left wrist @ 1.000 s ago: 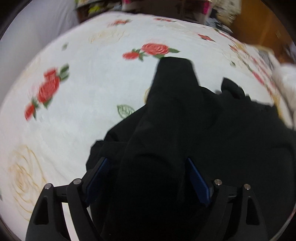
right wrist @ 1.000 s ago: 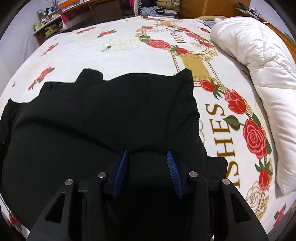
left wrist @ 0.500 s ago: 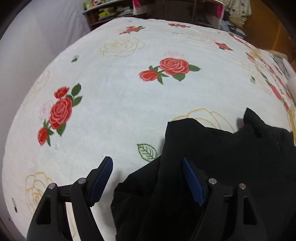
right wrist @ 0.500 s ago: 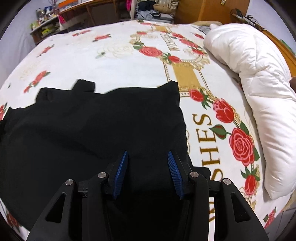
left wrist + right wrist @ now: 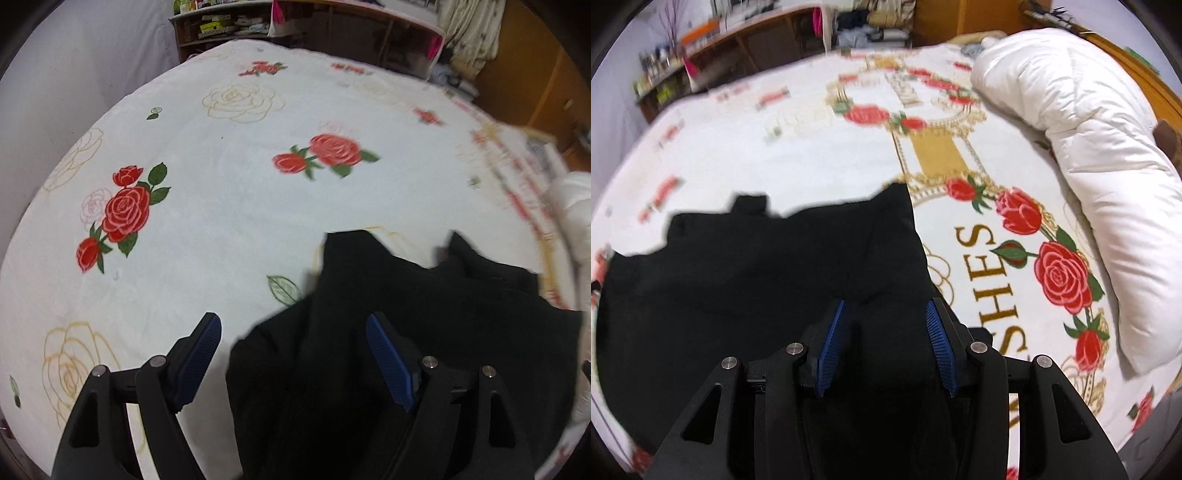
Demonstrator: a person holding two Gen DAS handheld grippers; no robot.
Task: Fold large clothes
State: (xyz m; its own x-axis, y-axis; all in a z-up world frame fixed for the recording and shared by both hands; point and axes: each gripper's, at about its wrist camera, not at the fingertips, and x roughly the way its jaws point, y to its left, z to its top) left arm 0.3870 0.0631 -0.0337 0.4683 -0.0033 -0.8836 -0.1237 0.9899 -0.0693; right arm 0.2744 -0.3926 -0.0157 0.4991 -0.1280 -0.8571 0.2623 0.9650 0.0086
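Observation:
A black garment (image 5: 424,314) lies spread flat on the rose-patterned bed cover (image 5: 221,221). In the left wrist view its left edge and a folded-in part reach in under my left gripper (image 5: 291,321). That gripper's jaws stand wide apart and are opening a little, and the pads press on nothing. In the right wrist view the garment (image 5: 757,277) fills the lower left, with its right edge running down to my right gripper (image 5: 886,304). Those jaws are partly apart above the cloth. Black on black hides any contact, but the cloth looks flat, not lifted.
A rolled white duvet (image 5: 1089,147) lies along the right side of the bed cover (image 5: 812,147), by a wooden headboard (image 5: 1145,62). Cluttered shelves (image 5: 229,22) stand beyond the far edge. A pale wall runs along the left side.
Both grippers have risen away from the garment. Black cloth filled the left gripper's gap a second ago and now lies flat below it. The hump of cloth between the right fingertips is gone.

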